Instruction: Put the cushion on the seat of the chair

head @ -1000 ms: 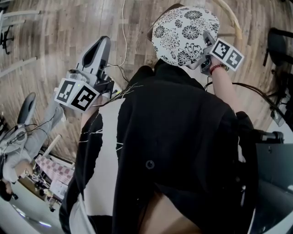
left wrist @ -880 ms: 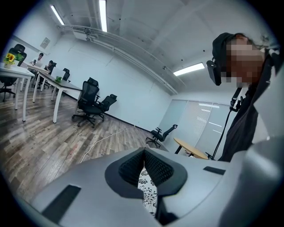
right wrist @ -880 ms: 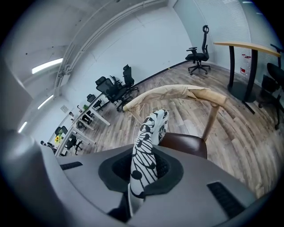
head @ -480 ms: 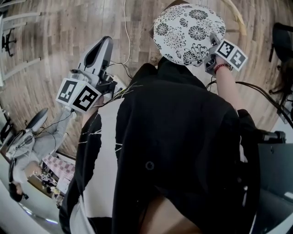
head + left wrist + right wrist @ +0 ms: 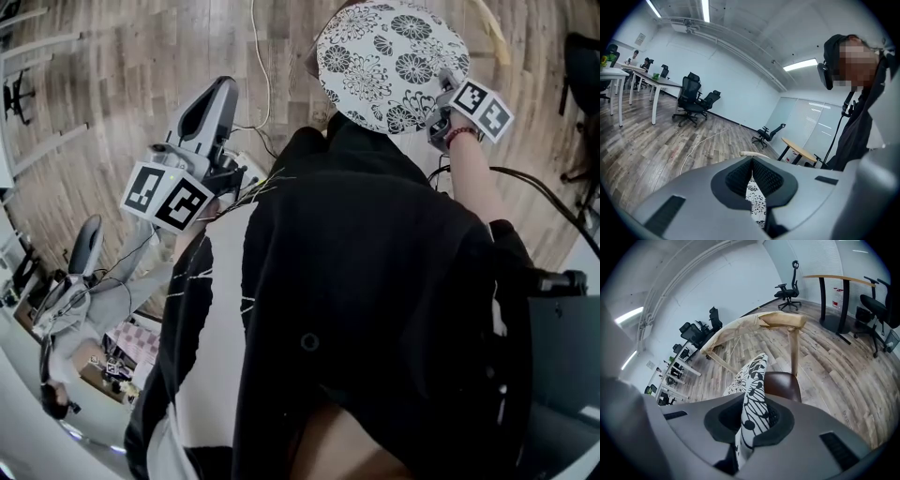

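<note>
Compared with a second ago, the cushion (image 5: 389,61) is carried a little further forward and to the right in the head view. The right gripper (image 5: 439,117) is shifted along with it, and the left gripper (image 5: 217,94) is barely displaced. This is read as the cushion being brought down toward the chair (image 5: 780,322), a step judged not yet finished. In the right gripper view the patterned edge of the cushion is clamped firmly between the jaws. The cushion is held on edge there, its far end over the brown seat (image 5: 785,386); whether it touches the seat cannot be told. The left gripper's jaws are pressed together at the tips with nothing between them, and only a strip of the floral pattern is seen through the gap below. In the head view that gripper is kept well apart from the cushion. The curved wooden rail (image 5: 495,39) of the chair is judged the main obstacle, since the cushion has to be laid flat beside it. A white cable (image 5: 258,56) is trailed over the floor nearby. Office chairs (image 5: 693,96) and a round table (image 5: 801,151) are placed well away, and another person (image 5: 75,309) is seen at the lower left.
</note>
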Demonstrator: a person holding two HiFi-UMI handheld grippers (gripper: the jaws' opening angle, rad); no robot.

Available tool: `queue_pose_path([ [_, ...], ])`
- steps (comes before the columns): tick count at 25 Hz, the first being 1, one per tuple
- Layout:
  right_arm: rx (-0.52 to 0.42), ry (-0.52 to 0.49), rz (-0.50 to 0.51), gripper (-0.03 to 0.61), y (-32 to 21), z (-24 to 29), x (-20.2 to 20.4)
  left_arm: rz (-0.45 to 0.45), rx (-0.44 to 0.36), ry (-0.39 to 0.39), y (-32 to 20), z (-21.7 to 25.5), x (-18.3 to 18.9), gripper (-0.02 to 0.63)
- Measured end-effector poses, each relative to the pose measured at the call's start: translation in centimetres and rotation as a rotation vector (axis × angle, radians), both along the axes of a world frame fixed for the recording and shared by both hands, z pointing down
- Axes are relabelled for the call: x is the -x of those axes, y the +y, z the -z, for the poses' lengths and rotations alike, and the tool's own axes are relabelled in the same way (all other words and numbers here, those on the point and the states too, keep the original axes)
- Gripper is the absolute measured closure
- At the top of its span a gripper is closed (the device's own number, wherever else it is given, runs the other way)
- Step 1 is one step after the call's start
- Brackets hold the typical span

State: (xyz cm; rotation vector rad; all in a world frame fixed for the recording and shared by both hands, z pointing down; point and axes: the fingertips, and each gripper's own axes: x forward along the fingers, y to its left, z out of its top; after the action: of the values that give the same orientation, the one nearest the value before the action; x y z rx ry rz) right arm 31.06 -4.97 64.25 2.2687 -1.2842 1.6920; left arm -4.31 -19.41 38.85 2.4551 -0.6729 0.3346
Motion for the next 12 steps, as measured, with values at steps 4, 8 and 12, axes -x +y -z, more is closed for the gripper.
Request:
queue_pose_path([
  [4,0.028,-0.005,-0.005,0.554,0.7,0.1,-0.7,-0.014,0.019,0.002,0.0,0.1,-1.5,0.598],
  [8,0.058,-0.003,-0.001,0.554,1.4,0.9,-1.8,-0.019,0.054,0.001,-0.6,0.7,-3.5,0.598],
  [12,0.082,0.018,0.027,0.554,1.4,-1.2,-2.5,-0.037,0.061,-0.009,-1.8,-0.5,-5.7,0.598],
])
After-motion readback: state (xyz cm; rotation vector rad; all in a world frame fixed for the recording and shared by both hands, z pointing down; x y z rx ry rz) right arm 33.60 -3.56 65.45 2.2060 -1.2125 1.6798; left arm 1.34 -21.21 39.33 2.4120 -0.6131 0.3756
